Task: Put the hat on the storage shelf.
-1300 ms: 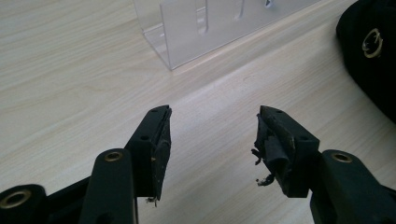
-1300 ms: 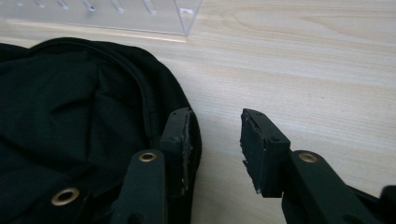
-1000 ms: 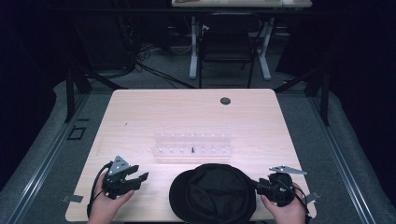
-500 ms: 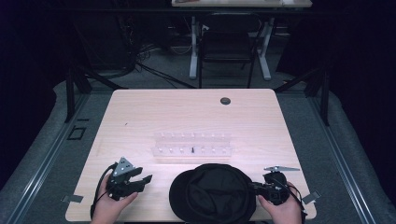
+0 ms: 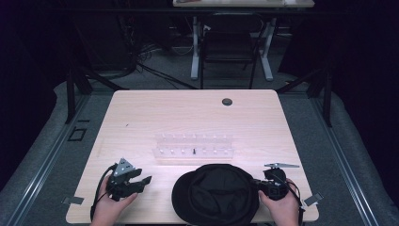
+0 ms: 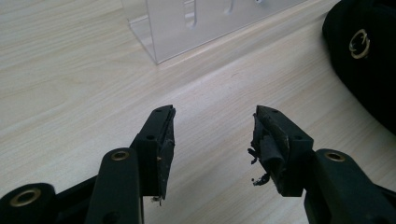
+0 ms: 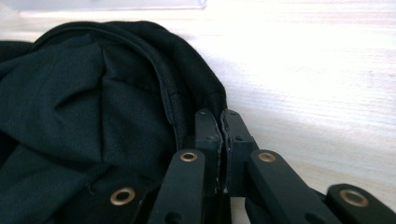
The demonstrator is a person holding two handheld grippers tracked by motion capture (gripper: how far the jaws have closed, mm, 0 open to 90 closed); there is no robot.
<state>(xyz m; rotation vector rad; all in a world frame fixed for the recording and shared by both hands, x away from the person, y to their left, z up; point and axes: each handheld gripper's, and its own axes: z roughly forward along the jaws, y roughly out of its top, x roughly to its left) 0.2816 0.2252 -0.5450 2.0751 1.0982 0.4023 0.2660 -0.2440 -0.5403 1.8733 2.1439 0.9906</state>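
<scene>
A black fabric hat [image 5: 214, 193] lies crown up at the table's near edge, between my two hands. My right gripper [image 5: 256, 182] sits at its right rim; its jaws have just been closing and now stand together [image 7: 220, 116], pinching the edge of the hat [image 7: 93, 93]. My left gripper [image 5: 143, 182] rests left of the hat, open, with bare table between its pads [image 6: 212, 126]. The hat [image 6: 369, 60], with a brass eyelet, lies off to that gripper's right, apart from it.
A clear plastic rack [image 5: 194, 147] with rows of small pegs stands just beyond the hat, mid-table; its near corner [image 6: 196, 23] is ahead of the left gripper. A dark grommet [image 5: 227, 101] marks the wooden table [image 5: 188, 113] near its far edge. Chairs and desk legs stand behind.
My right gripper has slid slightly down and in toward the hat's rim and its jaws have come together there. The left hand has stayed put.
</scene>
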